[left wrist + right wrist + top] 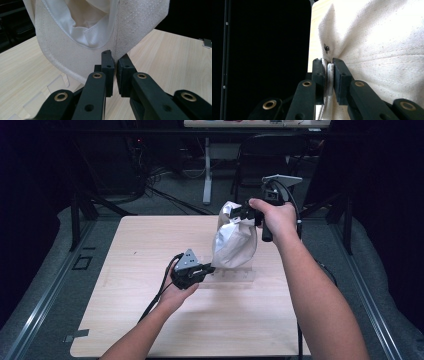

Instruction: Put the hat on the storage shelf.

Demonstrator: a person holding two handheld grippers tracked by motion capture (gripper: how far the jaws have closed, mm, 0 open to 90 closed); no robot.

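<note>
Dim room around a pale wooden table (pixel 150 320).
Grey floor (pixel 50 285), black cables (pixel 165 195), a white desk leg (pixel 207 170) and dark chair (pixel 270 160) behind.

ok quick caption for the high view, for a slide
Two hand-held grippers, left gripper and right gripper, pinch a white cloth hat above a wooden table.

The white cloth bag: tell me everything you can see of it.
The white cloth bag is off-white woven fabric like canvas, with stitched hems and a smoother, shinier white lining inside. A small dark metal stud sits near its top. It hangs above the wooden table, mouth uppermost and partly folded. The right gripper is shut on a bunched fold at the top; the left gripper is shut on its lower edge. A clear plastic tray lies beneath it.
</note>
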